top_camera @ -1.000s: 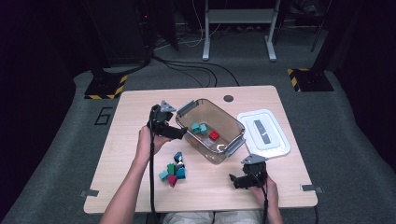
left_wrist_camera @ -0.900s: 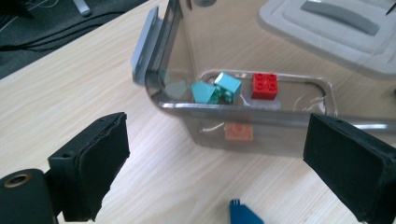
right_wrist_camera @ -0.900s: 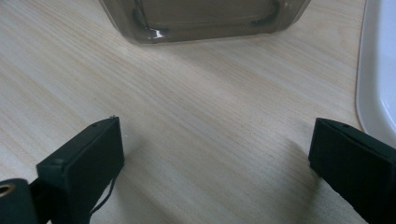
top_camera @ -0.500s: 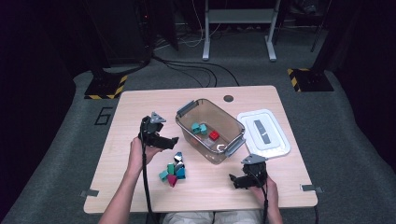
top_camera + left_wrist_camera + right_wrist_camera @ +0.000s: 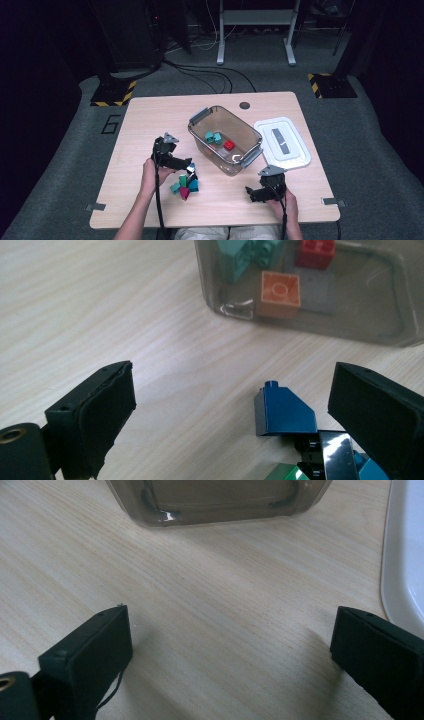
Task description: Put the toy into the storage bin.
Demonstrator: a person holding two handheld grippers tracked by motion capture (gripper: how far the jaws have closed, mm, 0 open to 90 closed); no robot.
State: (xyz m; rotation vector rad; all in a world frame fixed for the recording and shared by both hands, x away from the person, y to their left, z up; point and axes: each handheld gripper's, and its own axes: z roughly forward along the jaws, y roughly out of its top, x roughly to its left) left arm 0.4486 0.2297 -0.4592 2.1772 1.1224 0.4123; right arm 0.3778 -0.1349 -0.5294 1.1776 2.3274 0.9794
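1. One marking reads on the floor: a black "6" [image 5: 111, 124] on grey carpet, left of the pale wood-grain table [image 5: 150, 120].
2. Clear, smoky plastic bin [image 5: 226, 141] with grey handles stands mid-table, holding teal, red and orange studded bricks.
3. Left gripper [image 5: 230, 405], jaws spread wide and empty, hangs near the bin over a glossy dark blue sloped brick [image 5: 282, 412] in the loose pile.
4. Right gripper [image 5: 230, 650] gapes empty, just before the bin.
5. White smooth rectangular lid [image 5: 281, 143] lies right of the bin.
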